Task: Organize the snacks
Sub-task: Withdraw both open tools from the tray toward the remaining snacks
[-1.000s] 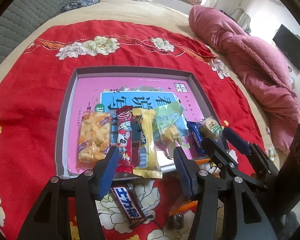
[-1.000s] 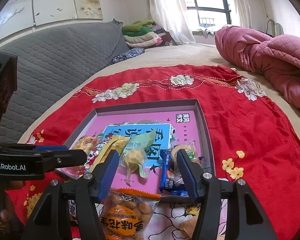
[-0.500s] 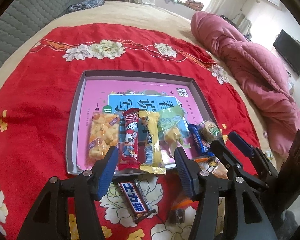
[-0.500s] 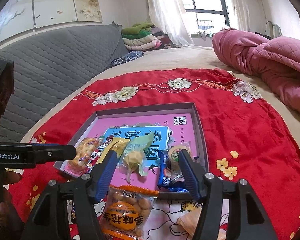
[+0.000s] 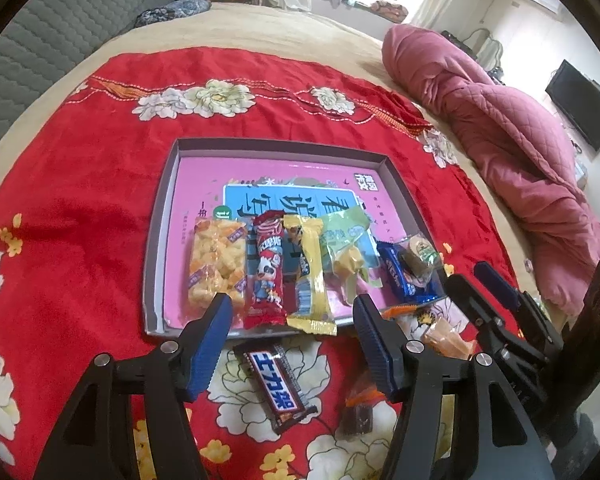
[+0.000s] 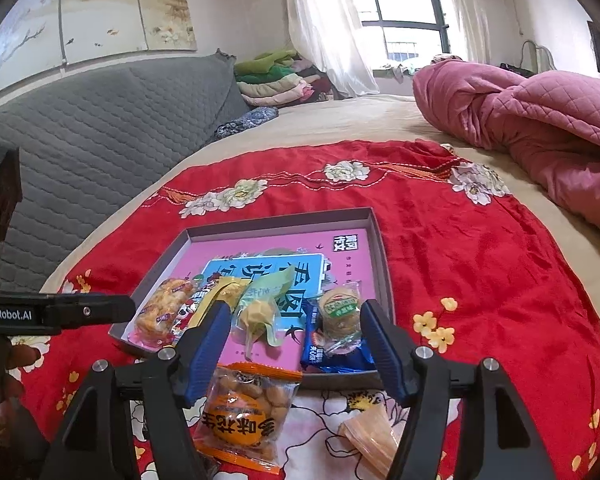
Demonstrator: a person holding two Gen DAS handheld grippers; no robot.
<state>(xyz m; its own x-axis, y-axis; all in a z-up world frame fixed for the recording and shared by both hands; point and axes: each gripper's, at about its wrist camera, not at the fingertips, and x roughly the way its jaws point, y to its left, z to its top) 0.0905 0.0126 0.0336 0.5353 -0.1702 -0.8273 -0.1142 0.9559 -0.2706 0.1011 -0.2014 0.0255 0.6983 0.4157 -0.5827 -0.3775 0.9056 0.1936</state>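
A grey tray (image 5: 168, 184) (image 6: 376, 236) with a pink printed floor lies on the red floral cloth. Along its near side lie a puffed-snack pack (image 5: 218, 266), a red pack (image 5: 266, 276), a yellow bar (image 5: 308, 276), a green-wrapped sweet (image 5: 348, 254), a blue pack (image 5: 400, 276) and a round cake (image 5: 418, 256). My left gripper (image 5: 292, 344) is open and empty above a brown chocolate bar (image 5: 278, 386) on the cloth. My right gripper (image 6: 296, 352) is open and empty above an orange peanut pack (image 6: 244, 416).
A small orange packet (image 6: 370, 432) and a dark wrapped sweet (image 5: 358, 416) lie on the cloth near the tray's front edge. A pink quilt (image 5: 500, 128) is heaped at the right. A grey padded headboard (image 6: 100, 128) runs along the left.
Both grippers have drawn back and up from the tray, so more of the cloth and loose snacks show. Both stay open and empty.
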